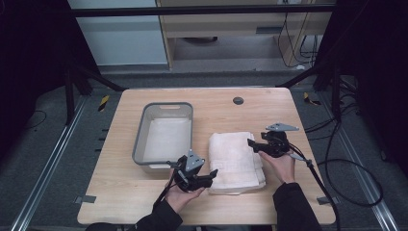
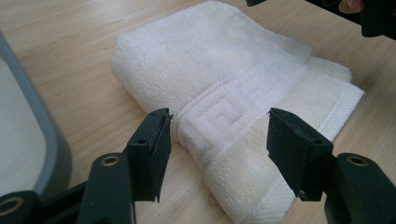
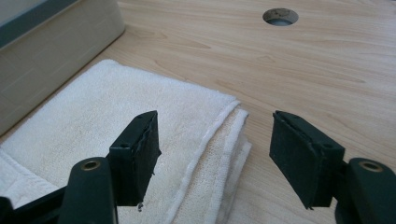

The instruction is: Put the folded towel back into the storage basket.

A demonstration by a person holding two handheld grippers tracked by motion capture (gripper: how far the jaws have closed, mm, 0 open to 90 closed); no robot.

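Near the front edge of the wooden surface (image 1: 120, 192), the left claw (image 1: 212, 174) sits low in the person's left hand (image 1: 182, 195), pointing toward the front left corner of a folded white towel (image 1: 235, 161). In the left gripper view its jaws stand wide apart with the towel's folded edge and woven key-pattern band between them; the pads do not press on the cloth, so nothing is held.

The towel lies flat on the right half of the surface, just right of the middle, its front end near the front edge and its length running toward the back. Its layers are stacked, with hemmed edges showing along its right side.

At that right side, about halfway back, the right claw (image 1: 250, 144) is held by the person's right hand (image 1: 282, 163), pointing left over the towel's edge. In the right gripper view its jaws are also wide apart, straddling the stacked hems without gripping them.

Left of the towel, a grey plastic bin (image 1: 139, 137) sits on the surface. Near the back edge is a small round hole (image 1: 238, 100).
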